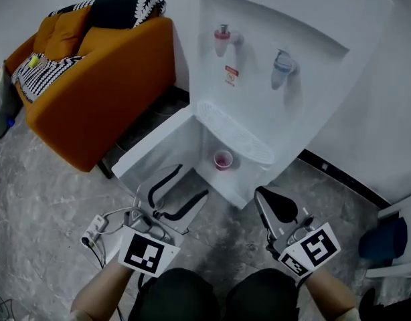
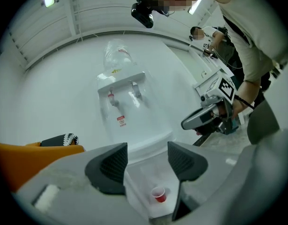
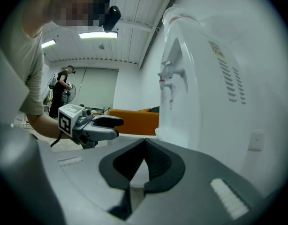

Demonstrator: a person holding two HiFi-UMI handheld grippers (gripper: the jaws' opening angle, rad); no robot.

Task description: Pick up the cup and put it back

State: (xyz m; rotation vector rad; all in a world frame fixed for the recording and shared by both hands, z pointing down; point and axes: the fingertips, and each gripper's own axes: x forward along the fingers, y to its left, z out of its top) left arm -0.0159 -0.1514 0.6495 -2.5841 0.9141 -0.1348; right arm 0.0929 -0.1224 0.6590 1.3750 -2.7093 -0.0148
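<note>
A small red cup (image 1: pixel 223 160) stands upright on the floor of the open lower compartment (image 1: pixel 192 142) of the white water dispenser (image 1: pixel 306 45). The left gripper's (image 1: pixel 190 182) jaws stand wide with nothing between them. The right gripper's (image 1: pixel 262 196) tips meet, holding nothing.

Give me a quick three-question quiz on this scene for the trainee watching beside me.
1. True or false: the left tongs are gripping the red cup.
2. Where does the red cup stand? A) on top of the water dispenser; B) in its open lower compartment; C) between the jaws of the right tongs.
3. Fill in: the right tongs are ____ (open or shut).

Key: 1 false, the left tongs are open and empty, with the red cup beyond them; 2 B; 3 shut.
</note>
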